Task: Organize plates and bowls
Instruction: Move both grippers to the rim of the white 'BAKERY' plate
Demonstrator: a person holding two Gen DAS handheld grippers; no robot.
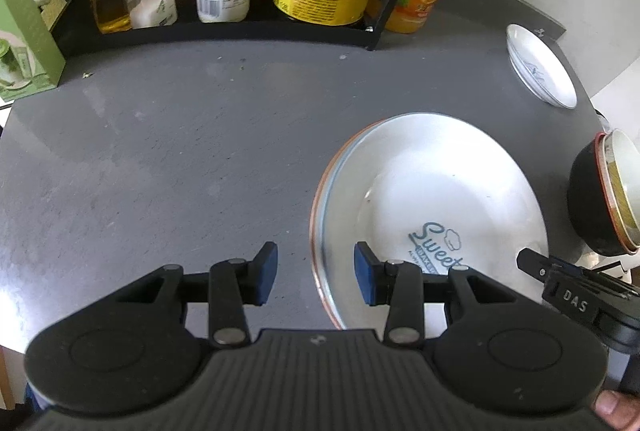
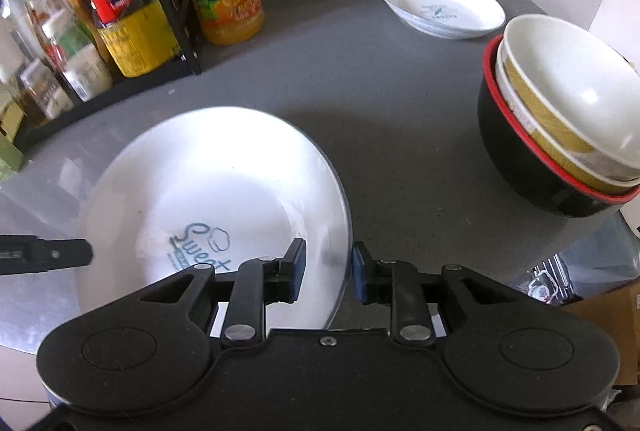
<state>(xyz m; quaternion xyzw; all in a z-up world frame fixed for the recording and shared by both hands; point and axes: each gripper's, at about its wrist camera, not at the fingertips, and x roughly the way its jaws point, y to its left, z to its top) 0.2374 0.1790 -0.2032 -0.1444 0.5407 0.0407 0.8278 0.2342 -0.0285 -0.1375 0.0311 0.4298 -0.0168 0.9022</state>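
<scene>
Grey counter (image 2: 380, 103): big plate (image 2: 208, 191) at the near edge. Your right gripper (image 2: 326, 267) straddles its rim, fingers unclenched; left gripper (image 1: 316, 273) spread beside it. Pinch squarely, lift level.

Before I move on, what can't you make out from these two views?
- Left claw and right claw: each straddles the big plate's rim; pad contact unclear.
- Plates beneath it: left wrist view shows only an orange edge.
- Nested bowls: count hidden by nesting; cut by the left view's edge.
- Small dish print: too small.
</scene>
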